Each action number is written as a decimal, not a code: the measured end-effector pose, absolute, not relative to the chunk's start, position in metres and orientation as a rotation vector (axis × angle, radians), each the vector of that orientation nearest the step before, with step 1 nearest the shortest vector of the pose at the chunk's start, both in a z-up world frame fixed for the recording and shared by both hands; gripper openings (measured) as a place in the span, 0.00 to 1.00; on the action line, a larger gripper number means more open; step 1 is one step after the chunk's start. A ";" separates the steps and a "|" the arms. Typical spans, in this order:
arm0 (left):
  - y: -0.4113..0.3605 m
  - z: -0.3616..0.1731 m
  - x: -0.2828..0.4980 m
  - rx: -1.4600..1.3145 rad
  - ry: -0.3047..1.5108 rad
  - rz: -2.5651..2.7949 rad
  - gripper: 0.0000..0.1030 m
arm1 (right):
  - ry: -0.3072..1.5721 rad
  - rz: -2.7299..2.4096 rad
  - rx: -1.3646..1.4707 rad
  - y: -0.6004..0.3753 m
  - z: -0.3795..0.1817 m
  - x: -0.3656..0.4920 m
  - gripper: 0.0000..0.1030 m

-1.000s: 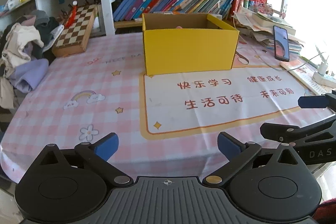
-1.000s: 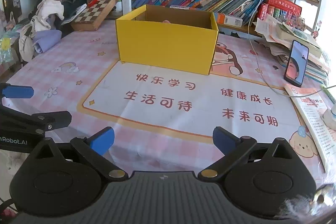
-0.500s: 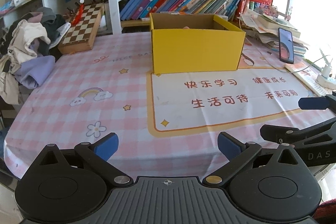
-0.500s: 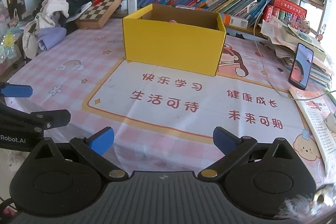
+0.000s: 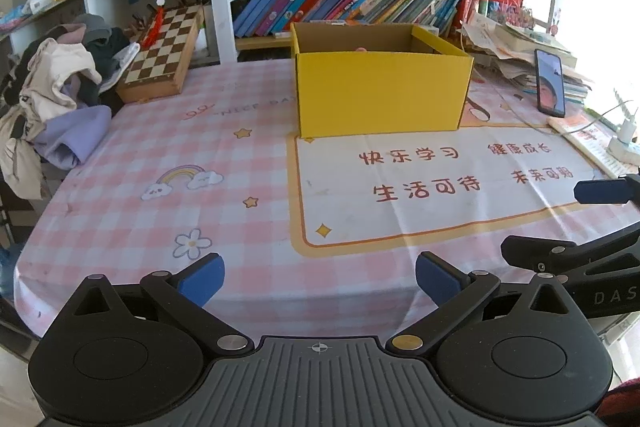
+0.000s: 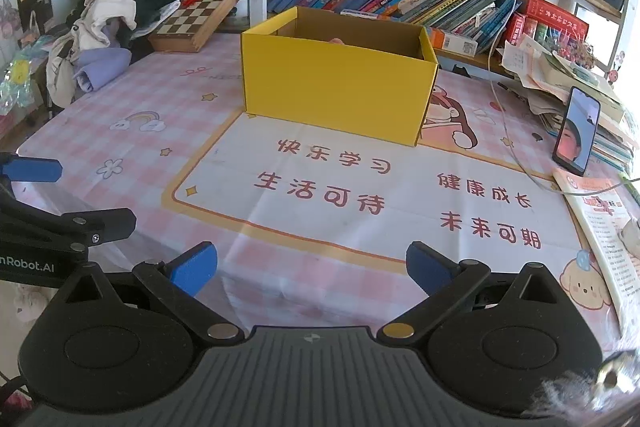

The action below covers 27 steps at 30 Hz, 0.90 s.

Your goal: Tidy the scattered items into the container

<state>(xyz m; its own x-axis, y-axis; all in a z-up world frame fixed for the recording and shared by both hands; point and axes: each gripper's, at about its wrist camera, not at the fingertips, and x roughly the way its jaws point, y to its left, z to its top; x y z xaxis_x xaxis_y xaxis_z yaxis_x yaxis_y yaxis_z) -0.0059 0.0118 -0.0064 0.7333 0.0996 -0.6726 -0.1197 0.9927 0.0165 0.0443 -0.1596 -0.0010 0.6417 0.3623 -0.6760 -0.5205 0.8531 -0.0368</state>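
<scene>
The left gripper [image 5: 319, 277], a black two-finger tool with blue pads, hangs low over the near edge of the table with its jaws spread wide and nothing between them. The right gripper [image 6: 311, 267], of the same make, sits just beside it on the right, likewise spread wide and empty; each shows in the other's view as a black arm with a blue tip at the frame's side. Straight ahead of both, well apart from the fingertips, stands the open yellow cardboard box [image 5: 380, 91] with a brown inside, resting at the far edge of a white printed mat with red Chinese characters and an orange border [image 5: 440, 187], which lies on a pink-and-white checked tablecloth [image 5: 160, 147]. Just over the box's front wall a small pinkish thing [image 6: 336, 41] peeps out from inside; what it is cannot be told. The mat between the grippers and the box is bare. Ahead and to the left, past the box, a wooden chessboard case [image 5: 164, 59] leans by a heap of clothes [image 5: 60, 95]. Ahead and to the right a dark smartphone [image 6: 576, 131] stands propped against stacked papers, its screen lit. Behind the box runs a shelf of slanting coloured books [image 5: 340, 3].
</scene>
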 end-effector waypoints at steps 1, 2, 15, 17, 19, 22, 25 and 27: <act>0.012 -0.007 -0.006 -0.029 0.739 0.121 1.00 | 0.714 0.511 -0.238 -0.161 -0.001 0.046 0.99; 0.012 -0.007 -0.006 -0.028 0.742 0.121 1.00 | 0.713 0.516 -0.240 -0.165 -0.001 0.049 0.99; 0.016 -0.008 -0.008 -0.047 0.753 0.120 1.00 | 0.718 0.517 -0.242 -0.163 0.000 0.048 1.00; 0.017 -0.008 -0.009 -0.050 0.753 0.121 1.00 | 0.718 0.516 -0.244 -0.163 0.000 0.048 1.00; 0.017 -0.009 -0.010 -0.052 0.753 0.122 1.00 | 0.719 0.517 -0.246 -0.162 0.000 0.048 1.00; 0.018 -0.009 -0.010 -0.054 0.754 0.125 1.00 | 0.719 0.520 -0.249 -0.161 -0.001 0.047 1.00; 0.018 -0.009 -0.010 -0.056 0.756 0.129 1.00 | 0.719 0.522 -0.251 -0.160 -0.001 0.047 1.00; 0.018 -0.009 -0.010 -0.056 0.757 0.131 1.00 | 0.720 0.523 -0.251 -0.159 -0.001 0.047 1.00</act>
<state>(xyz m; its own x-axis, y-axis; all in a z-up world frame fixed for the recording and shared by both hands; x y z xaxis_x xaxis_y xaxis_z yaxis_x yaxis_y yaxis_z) -0.0104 0.0183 -0.0090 0.7196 0.0978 -0.6875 -0.1384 0.9904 -0.0040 0.0472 -0.1594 -0.0010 0.6318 0.3675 -0.6824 -0.5355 0.8435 -0.0415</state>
